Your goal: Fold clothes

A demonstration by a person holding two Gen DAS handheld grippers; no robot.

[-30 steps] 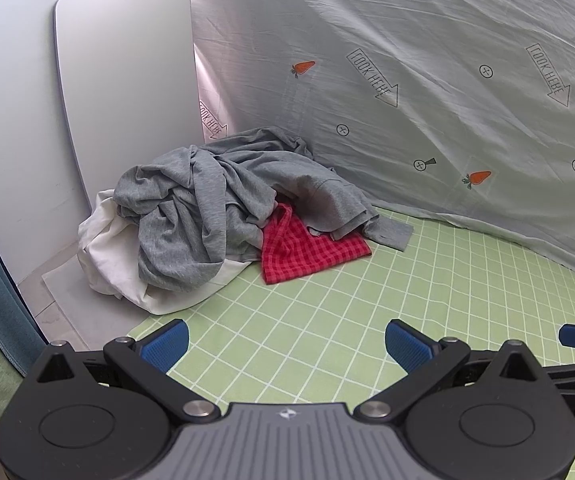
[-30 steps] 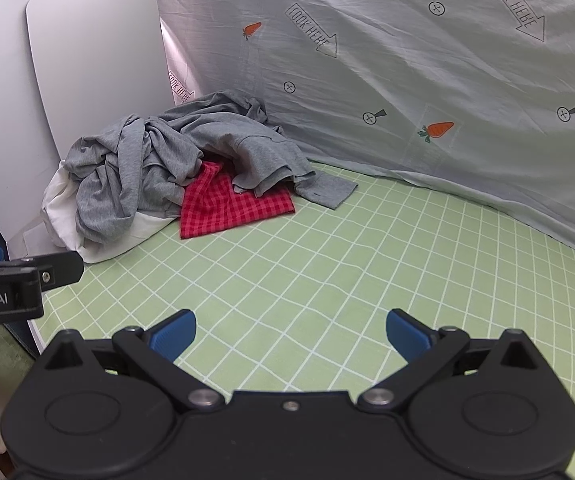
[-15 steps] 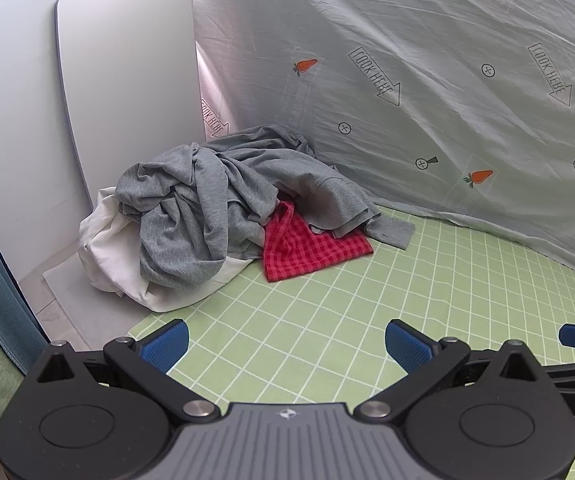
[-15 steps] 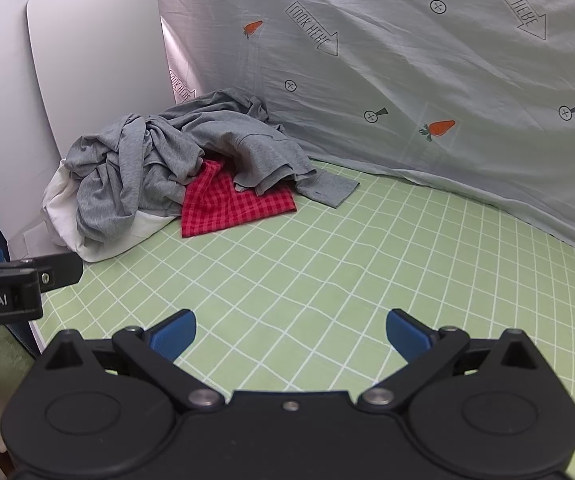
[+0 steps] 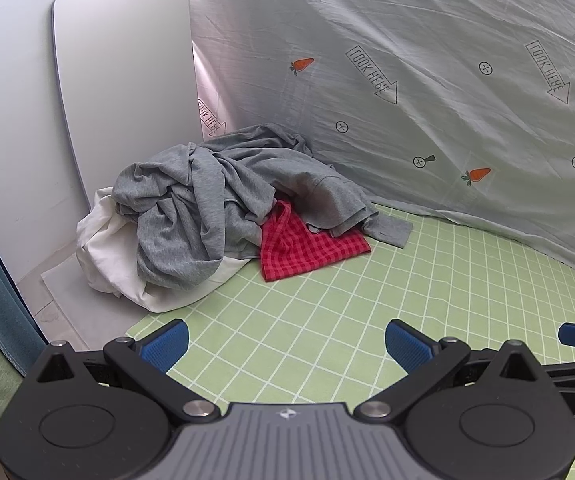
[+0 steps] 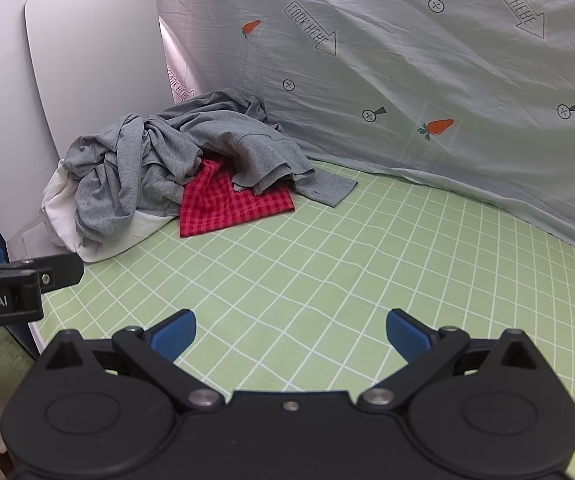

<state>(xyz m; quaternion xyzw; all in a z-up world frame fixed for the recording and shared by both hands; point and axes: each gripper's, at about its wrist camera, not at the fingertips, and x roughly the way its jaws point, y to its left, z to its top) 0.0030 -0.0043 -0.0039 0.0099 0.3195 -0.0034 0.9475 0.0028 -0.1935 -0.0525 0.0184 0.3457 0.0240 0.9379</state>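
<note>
While both blue-padded grippers, left (image 5: 286, 342) and right (image 6: 290, 332), hover spread wide and empty above the green grid-patterned mat (image 6: 327, 264), the crumpled grey garment (image 5: 223, 196) lies well ahead, heaped over red checked cloth (image 5: 307, 244).

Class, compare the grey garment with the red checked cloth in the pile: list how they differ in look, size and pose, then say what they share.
1. Look: the grey garment is plain; the red checked cloth has a check pattern.
2. Size: the grey garment shows far more fabric than the red checked cloth.
3. Pose: the grey garment is heaped and crumpled on top; the red checked cloth lies flatter, partly tucked beneath it.

Shared: both lie unfolded on the green grid mat, untouched by either tool.
</note>
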